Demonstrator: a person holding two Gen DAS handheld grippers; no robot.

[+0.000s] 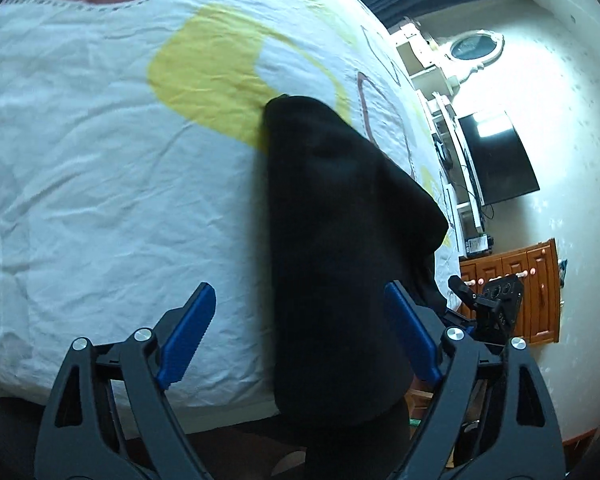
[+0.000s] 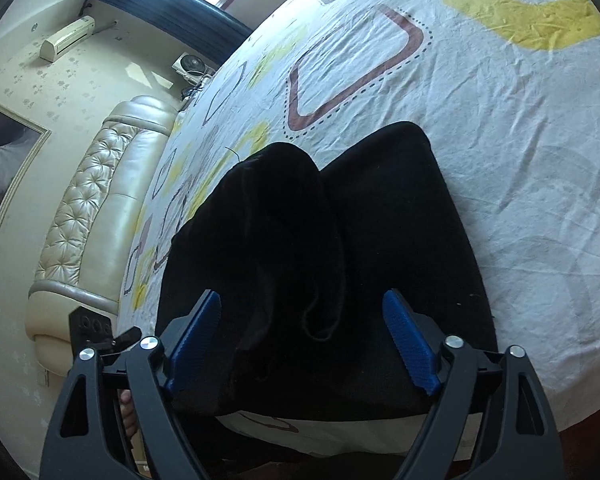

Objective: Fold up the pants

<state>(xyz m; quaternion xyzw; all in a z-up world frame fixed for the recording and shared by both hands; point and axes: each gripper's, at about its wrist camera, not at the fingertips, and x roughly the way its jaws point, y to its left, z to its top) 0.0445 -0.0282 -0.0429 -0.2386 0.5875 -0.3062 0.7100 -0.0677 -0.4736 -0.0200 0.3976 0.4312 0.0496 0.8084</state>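
Observation:
Black pants (image 1: 340,220) lie folded on the patterned white bed sheet (image 1: 100,160), reaching to the bed's near edge. My left gripper (image 1: 300,292) hovers over their near end, open, blue pads wide apart with the dark cloth showing between them but not pressed. In the right wrist view the pants (image 2: 360,208) show as two dark lobes side by side, the left lobe bunched higher. My right gripper (image 2: 302,298) stands open above their near part, pads clear of the cloth. The right gripper's black body (image 1: 496,300) shows at the pants' right side.
A padded cream headboard (image 2: 92,200) stands left of the bed sheet (image 2: 520,140). A framed picture (image 2: 4,160) and an air conditioner (image 2: 66,38) hang on that wall. A dark TV (image 1: 496,160) and a wooden cabinet (image 1: 528,292) stand beyond the bed's right side.

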